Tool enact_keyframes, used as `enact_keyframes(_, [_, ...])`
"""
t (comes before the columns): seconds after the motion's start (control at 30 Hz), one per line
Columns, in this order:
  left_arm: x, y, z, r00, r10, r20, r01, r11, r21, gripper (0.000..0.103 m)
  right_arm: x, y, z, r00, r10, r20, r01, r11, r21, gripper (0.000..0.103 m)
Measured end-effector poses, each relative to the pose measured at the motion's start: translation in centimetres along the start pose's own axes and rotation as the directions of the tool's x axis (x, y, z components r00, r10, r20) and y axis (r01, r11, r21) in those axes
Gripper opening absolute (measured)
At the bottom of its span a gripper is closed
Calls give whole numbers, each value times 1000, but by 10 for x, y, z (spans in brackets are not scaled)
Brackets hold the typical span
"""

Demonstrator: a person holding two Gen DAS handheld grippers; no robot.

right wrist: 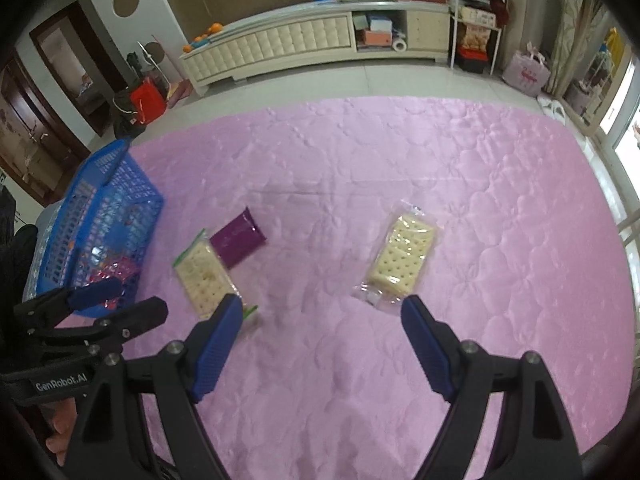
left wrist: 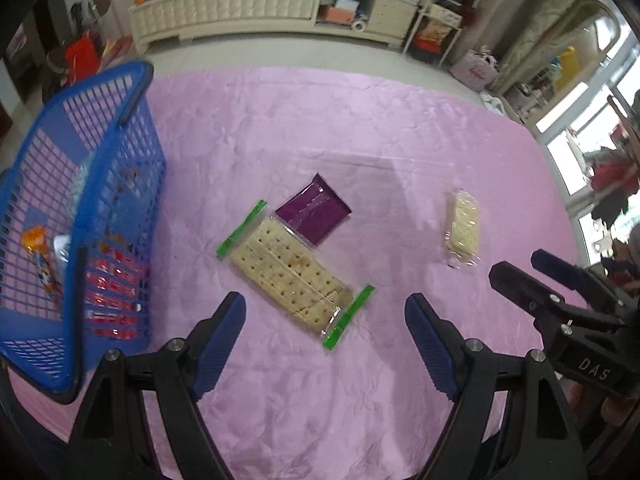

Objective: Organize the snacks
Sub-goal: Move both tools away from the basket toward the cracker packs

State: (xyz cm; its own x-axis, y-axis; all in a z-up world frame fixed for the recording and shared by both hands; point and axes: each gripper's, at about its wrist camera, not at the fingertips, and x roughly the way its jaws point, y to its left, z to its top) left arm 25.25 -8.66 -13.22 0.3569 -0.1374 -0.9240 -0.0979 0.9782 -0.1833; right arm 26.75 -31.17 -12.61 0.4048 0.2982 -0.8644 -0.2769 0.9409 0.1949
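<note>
A long cracker pack with green ends [left wrist: 294, 274] lies on the pink cloth, just beyond my open, empty left gripper [left wrist: 325, 308]. A purple packet [left wrist: 314, 214] lies against its far end. A smaller clear cracker pack [left wrist: 464, 224] lies to the right; in the right wrist view this small pack [right wrist: 402, 258] is just beyond my open, empty right gripper [right wrist: 322, 310]. The long pack [right wrist: 204, 276] and purple packet [right wrist: 238, 240] show to its left. A blue basket [left wrist: 120, 208] at the left holds several snacks, among them red and orange packs.
The pink quilted cloth [right wrist: 400, 160] covers the table; its far edge meets a tiled floor. The right gripper shows at the right of the left wrist view [left wrist: 552, 280]; the left gripper shows beside the basket [right wrist: 100, 208] in the right wrist view.
</note>
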Motion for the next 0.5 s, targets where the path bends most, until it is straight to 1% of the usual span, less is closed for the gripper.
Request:
enact_keyframes(0.17, [24, 11, 8, 999, -7, -37, 4, 996, -90, 80, 30, -3, 5, 999, 6, -43, -7, 1000, -11, 85])
enact_keyframes(0.3, [42, 13, 13, 998, 14, -63, -21, 993, -116, 80, 52, -3, 12, 997, 22, -77, -23, 1000, -8, 85])
enact_keyframes(0.37, [51, 15, 14, 997, 23, -70, -32, 990, -134, 80, 57, -4, 17, 996, 28, -80, -29, 1000, -6, 85])
enact_keyframes(0.5, [70, 21, 19, 994, 8, -106, -28, 982, -188, 80, 67, -8, 19, 995, 40, -88, -40, 999, 0, 85])
